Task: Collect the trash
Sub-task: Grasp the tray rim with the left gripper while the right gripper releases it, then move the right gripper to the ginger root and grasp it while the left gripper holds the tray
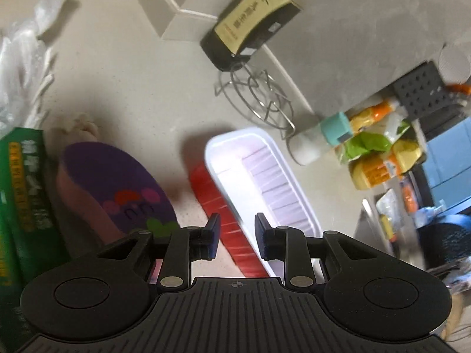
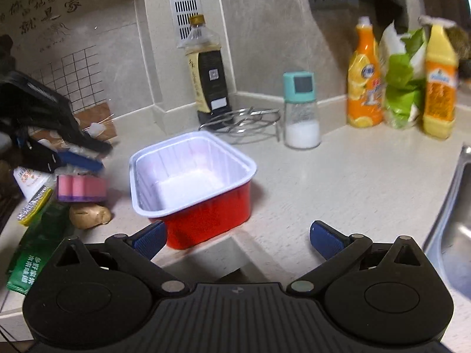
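A red food container point(image 2: 206, 223) with a white inside point(image 1: 265, 176) stands open and empty on the pale counter point(image 2: 353, 182). My right gripper point(image 2: 238, 238) is open wide just in front of it, and its left finger point(image 2: 150, 238) is close to the container's near corner. My left gripper point(image 1: 238, 235) hovers to the left of the container with its jaws part open and nothing pinched. The red wall shows through the gap, farther off. In the right wrist view the left gripper point(image 2: 85, 156) hangs over a pink sponge point(image 2: 81, 189) with a purple top point(image 1: 117, 188).
A green packet point(image 2: 32, 253), a ginger piece point(image 2: 89, 216) and a tube point(image 2: 29, 179) crowd the left. Behind stand a dark sauce bottle point(image 2: 209, 79), a wire trivet point(image 2: 244, 123), a salt shaker point(image 2: 300, 111) and detergent bottles point(image 2: 365, 76). A steel sink point(image 2: 459, 220) lies right.
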The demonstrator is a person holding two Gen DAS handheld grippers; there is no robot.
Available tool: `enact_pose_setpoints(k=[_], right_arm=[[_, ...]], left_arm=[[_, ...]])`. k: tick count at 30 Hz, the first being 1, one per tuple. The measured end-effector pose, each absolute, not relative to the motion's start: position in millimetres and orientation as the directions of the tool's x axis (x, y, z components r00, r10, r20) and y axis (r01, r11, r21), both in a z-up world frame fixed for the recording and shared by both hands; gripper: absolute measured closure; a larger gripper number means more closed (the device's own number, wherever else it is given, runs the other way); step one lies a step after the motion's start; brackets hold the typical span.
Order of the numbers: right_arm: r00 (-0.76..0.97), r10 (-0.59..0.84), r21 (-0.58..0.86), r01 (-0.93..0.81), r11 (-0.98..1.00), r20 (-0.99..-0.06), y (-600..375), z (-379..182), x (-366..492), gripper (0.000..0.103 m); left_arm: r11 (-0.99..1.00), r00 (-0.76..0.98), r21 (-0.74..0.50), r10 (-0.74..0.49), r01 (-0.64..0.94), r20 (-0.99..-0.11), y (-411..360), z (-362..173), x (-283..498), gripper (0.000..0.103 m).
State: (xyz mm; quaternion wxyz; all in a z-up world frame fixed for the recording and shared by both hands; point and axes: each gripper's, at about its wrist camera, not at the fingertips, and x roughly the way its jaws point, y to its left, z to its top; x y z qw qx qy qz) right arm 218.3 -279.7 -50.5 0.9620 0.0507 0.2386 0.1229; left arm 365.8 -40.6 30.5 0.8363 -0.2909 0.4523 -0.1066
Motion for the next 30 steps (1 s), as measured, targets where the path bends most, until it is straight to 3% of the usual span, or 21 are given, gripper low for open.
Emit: enact_pose_setpoints(k=[6,12,14,17,21,23,27,30], right_arm=[[0.865,0.217,0.099,-0.193,0.976,-0.453,-282,-50,203,0.0],[0.897,0.13,0.008,-0.139,0.99,-0.422,-282,-50,192,0.0],[0.897,0.132,0.026,-0.133,0.991,-0.422,-288,-49,191,0.0],[0.895,0.131,0.035,-0.129,0.991,-0.426,-293,-50,187,0.0],[0.899,0.123,0.031,-0.121,0.992,-0.42,-298,-54,185,0.0],[0.899,0.121,0.05,-0.11,0.993,-0.422,-301,-55,186,0.0],[0.904,0.158,0.11,-0.124,0.986,-0.398,-302,-49,182,0.0],[0.911,0.208,0.156,-0.161,0.975,-0.357,-299,-41,176,0.0]], left_arm=[[0.887,0.6,-0.451,-0.309,-0.099,-0.738,-77,17,377,0.08],[0.966,0.606,-0.254,-0.173,-0.048,-0.776,-117,2,378,0.066],[0.985,0.596,-0.17,-0.134,-0.004,-0.791,-129,-4,380,0.067],[0.996,0.615,-0.084,-0.09,0.039,-0.784,-141,-5,380,0.077],[0.993,0.626,-0.111,-0.11,0.038,-0.772,-137,-5,371,0.09],[0.983,0.641,-0.176,-0.173,0.059,-0.748,-131,-2,364,0.091],[0.951,0.715,-0.276,-0.288,0.137,-0.637,-108,30,336,0.09],[0.952,0.789,-0.255,-0.284,0.167,-0.545,-81,65,304,0.093]])
